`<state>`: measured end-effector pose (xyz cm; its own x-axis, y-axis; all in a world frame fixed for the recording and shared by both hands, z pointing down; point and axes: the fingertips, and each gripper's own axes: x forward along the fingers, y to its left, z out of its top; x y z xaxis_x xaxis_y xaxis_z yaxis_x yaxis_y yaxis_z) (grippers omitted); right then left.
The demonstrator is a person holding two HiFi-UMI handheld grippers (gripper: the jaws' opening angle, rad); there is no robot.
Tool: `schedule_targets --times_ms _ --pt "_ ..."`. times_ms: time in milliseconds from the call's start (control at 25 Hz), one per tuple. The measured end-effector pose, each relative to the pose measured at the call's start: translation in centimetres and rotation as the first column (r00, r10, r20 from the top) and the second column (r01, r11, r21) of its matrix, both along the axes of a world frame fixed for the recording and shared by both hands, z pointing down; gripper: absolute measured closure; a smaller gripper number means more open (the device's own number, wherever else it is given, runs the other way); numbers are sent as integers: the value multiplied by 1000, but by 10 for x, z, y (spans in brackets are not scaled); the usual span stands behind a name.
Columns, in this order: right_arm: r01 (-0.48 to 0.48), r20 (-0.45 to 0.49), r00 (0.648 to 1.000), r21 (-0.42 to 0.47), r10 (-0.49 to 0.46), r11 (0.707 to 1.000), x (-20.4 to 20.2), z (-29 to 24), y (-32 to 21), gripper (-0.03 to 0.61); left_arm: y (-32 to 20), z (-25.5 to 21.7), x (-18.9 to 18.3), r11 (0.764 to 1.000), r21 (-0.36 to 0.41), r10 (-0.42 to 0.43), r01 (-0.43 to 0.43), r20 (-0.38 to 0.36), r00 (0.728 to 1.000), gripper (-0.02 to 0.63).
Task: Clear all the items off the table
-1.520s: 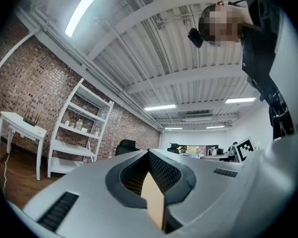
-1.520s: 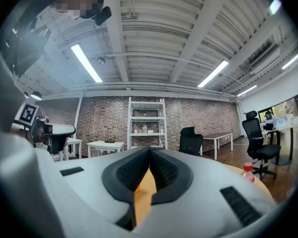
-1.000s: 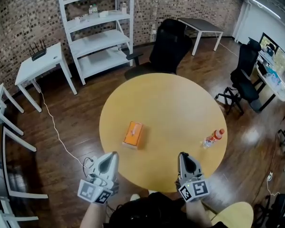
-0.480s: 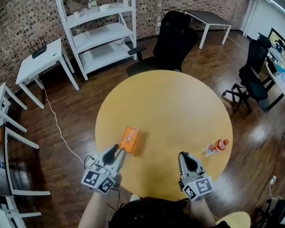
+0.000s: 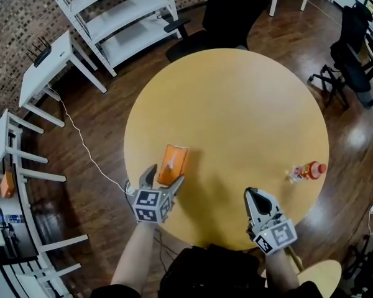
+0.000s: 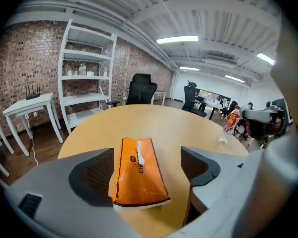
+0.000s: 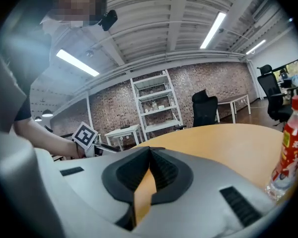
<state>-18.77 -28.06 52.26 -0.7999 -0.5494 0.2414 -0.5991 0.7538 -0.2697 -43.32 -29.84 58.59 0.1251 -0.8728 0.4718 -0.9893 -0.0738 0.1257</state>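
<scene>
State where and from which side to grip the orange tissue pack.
Near end, across the short width, from the person's side. The tissue pack lies flat, pointing away from the left claw, whose jaws have just been opening around it.

The round tabletop (image 5: 236,104) is a plain honey-yellow. The tissue pack (image 5: 172,164) on it is bright orange, with a thin dark border line, dark lettering and a white strip down its middle. The bottle (image 5: 306,171) is clear with a red cap and a red-and-white label. The right claw (image 5: 256,194) has a pale grey shell, black ribbed pads and a white cube printed with black square markers. The floor (image 5: 99,110) is glossy dark brown planks. The shelving unit (image 5: 121,11) and side desk (image 5: 43,73) are white, the wall (image 5: 12,17) is reddish-brown brick, and the office chair (image 5: 230,5) is black.
</scene>
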Motion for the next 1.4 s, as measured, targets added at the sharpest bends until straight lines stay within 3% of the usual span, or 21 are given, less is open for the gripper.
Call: schedule_targets --times_ms 160,440,560,720,800,880,1040,1280,1400 --pt "-33 6 999 -58 34 998 8 16 -3 572 -9 40 -12 991 -130 -34 29 -44 998 189" --pt "-64 18 998 -102 66 993 26 30 -11 572 -16 84 -8 960 -279 -11 22 38 999 123" --pt "-67 17 997 -104 70 992 28 30 -13 572 -15 97 -8 954 -300 5 30 116 993 138" --pt "-69 5 998 -96 70 993 35 29 -13 572 -16 99 -10 961 -275 -6 41 125 992 158" --pt "-61 -13 998 -69 60 996 38 26 -16 572 -19 91 -11 973 -224 -33 60 121 992 189" --pt "-45 -22 999 -26 44 999 39 17 -20 572 -19 63 -14 989 -115 -80 91 100 992 199" --pt "-39 -2 999 71 39 997 35 -20 -26 572 -10 -10 -27 990 82 -119 114 53 991 199" --pt "-48 -8 999 322 54 946 -1 -105 -18 572 5 -115 -53 936 346 -74 61 23 997 199" --pt "-81 -58 991 446 119 891 -4 -130 0 572 19 -151 -47 893 448 -25 35 -27 999 199"
